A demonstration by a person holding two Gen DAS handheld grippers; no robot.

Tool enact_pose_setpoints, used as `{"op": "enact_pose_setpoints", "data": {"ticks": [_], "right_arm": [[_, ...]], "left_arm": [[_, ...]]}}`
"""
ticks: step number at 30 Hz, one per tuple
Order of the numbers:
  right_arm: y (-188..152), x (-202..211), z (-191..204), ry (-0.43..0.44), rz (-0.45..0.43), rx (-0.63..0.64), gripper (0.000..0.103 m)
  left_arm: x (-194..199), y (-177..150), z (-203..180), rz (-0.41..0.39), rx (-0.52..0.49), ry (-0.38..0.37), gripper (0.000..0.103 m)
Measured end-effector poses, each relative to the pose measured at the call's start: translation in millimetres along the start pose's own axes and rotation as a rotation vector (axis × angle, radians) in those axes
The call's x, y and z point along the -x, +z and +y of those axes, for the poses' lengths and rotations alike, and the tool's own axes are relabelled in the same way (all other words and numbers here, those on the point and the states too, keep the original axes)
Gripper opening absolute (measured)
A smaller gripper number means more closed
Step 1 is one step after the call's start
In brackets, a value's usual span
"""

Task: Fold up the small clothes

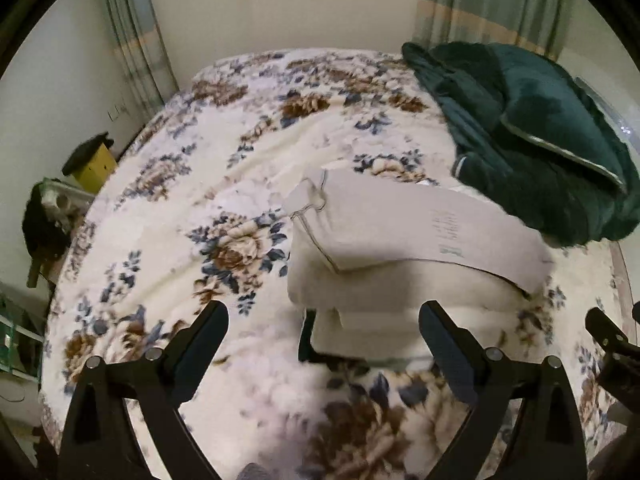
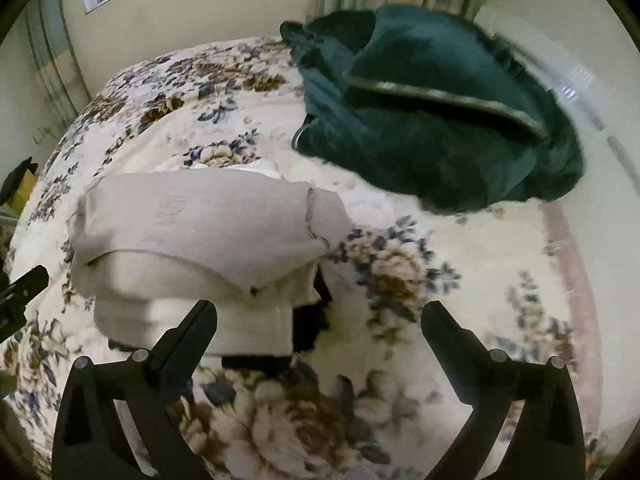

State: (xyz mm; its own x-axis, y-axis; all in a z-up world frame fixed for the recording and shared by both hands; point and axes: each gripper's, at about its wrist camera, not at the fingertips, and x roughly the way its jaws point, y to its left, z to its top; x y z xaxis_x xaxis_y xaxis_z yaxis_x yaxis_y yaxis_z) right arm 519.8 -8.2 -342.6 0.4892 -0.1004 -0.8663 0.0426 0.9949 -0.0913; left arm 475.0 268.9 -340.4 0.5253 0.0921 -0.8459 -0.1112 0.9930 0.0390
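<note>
The left gripper [image 1: 323, 320] hangs low with its jaws spread wide and nothing between them. The right gripper [image 2: 319, 320] is level beside it, equally wide and empty. Each one's black finger edges into the other's view, so the two sit close together.

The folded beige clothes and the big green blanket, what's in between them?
Only the flowery bedspread. In the right wrist view a bare strip of it separates the folded beige clothes from the green blanket; they don't touch.
</note>
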Motion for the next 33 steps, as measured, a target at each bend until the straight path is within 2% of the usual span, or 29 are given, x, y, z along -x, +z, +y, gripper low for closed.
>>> {"op": "enact_pose_setpoints", "data": {"ticks": [3, 9, 17, 19, 24, 33], "right_arm": [[-7, 45, -5, -0.010, -0.030, 0.006, 0.103], [-32, 162, -33, -0.024, -0.108, -0.019, 0.103], [-63, 312, -66, 0.000, -0.226, -0.008, 0.103], [-70, 349, -73, 0.000, -0.269, 0.000, 0.103], [-85, 418, -88, 0.037, -0.312, 0.002, 0.103], [-111, 494, -100, 0.082, -0.359, 0.012, 0.103]], "left_arm": [[46, -4, -3, -0.035, -0.008, 0.007, 0.097], [149, -22, -11, -0.101, -0.012, -0.002, 0.097], [269, -46, -15, -0.197, -0.019, -0.015, 0.097], [292, -49, -13, -0.216, -0.015, -0.018, 0.097], [334, -60, -14, -0.243, -0.007, -0.007, 0.097], [377, -78, -18, -0.260, 0.010, -0.013, 0.097]]}}
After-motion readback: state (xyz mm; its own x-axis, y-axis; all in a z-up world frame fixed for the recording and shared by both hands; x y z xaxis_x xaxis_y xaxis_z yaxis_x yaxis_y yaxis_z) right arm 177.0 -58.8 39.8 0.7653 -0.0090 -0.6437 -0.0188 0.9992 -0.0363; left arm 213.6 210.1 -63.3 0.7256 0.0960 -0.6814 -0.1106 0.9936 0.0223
